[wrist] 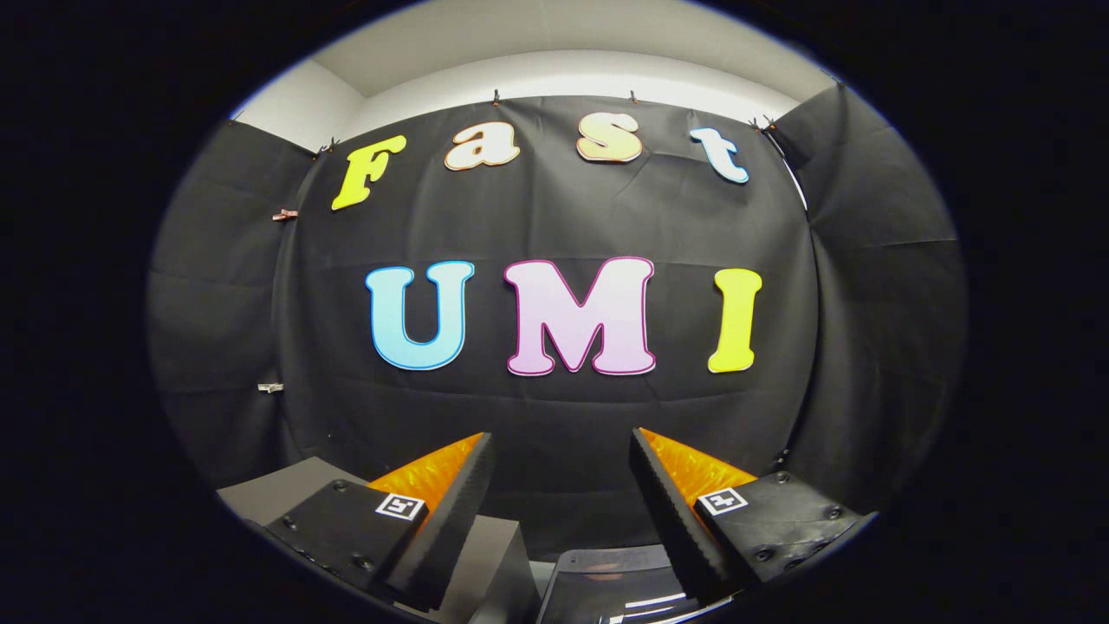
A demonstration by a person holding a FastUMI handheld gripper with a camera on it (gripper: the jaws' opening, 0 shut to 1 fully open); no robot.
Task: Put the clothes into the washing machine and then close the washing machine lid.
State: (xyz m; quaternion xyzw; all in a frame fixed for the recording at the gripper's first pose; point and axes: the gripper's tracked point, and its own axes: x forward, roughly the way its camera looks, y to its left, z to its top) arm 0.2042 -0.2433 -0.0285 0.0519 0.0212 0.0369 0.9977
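Washing machine [606,581] sits low between spread, empty fingers [450,511] aimed level at the wall

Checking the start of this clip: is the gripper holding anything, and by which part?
Nothing is held. The gripper is open, its fingers wide apart with only the black cloth wall beyond them.

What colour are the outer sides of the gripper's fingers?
Orange, with black ribbed inner pads, seen in the gripper view. The gripper is open and holds nothing.

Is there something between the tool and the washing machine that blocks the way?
Nothing visible blocks it. The tool is open and empty, facing the black cloth wall. A grey box and a dark glossy surface lie below its fingers; no clothes are visible.
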